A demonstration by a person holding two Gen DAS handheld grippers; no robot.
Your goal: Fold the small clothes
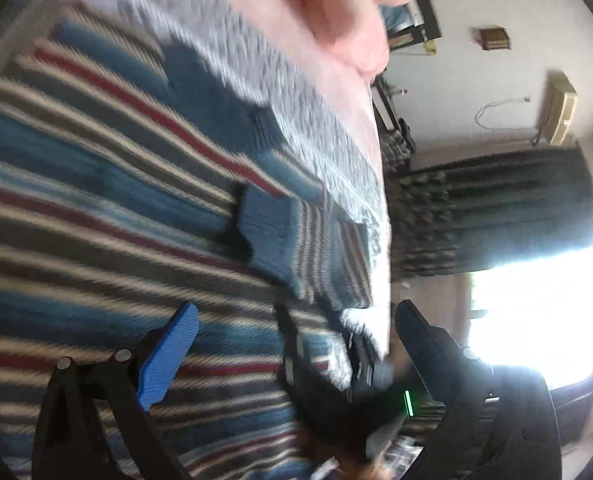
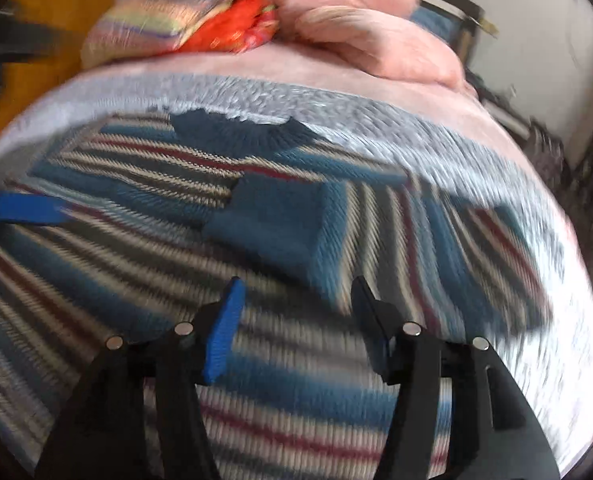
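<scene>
A knitted sweater (image 1: pixel 96 208) (image 2: pixel 304 392) with blue, white, grey and red stripes lies flat on a grey cloth (image 2: pixel 336 100). Its dark blue collar (image 2: pixel 232 128) points away from me. One sleeve is folded in over the chest, and its blue cuff (image 1: pixel 268 232) (image 2: pixel 268 220) lies near the middle. My left gripper (image 1: pixel 296 312) hangs open just above the sweater's lower part, with nothing between its blue pads. My right gripper (image 2: pixel 296 316) is open too, low over the body of the sweater. A blue fingertip (image 2: pixel 20 208) of the left gripper shows at the left edge of the right wrist view.
Pink bedding (image 2: pixel 368 40) and a pile of colourful cloths (image 2: pixel 200 20) lie beyond the collar. The bed's edge (image 1: pixel 384 200) drops off at the right towards a dark curtain (image 1: pixel 496 208) and a bright window (image 1: pixel 536 312). A dark blurred object with a green light (image 1: pixel 408 402) sits low between my left fingers.
</scene>
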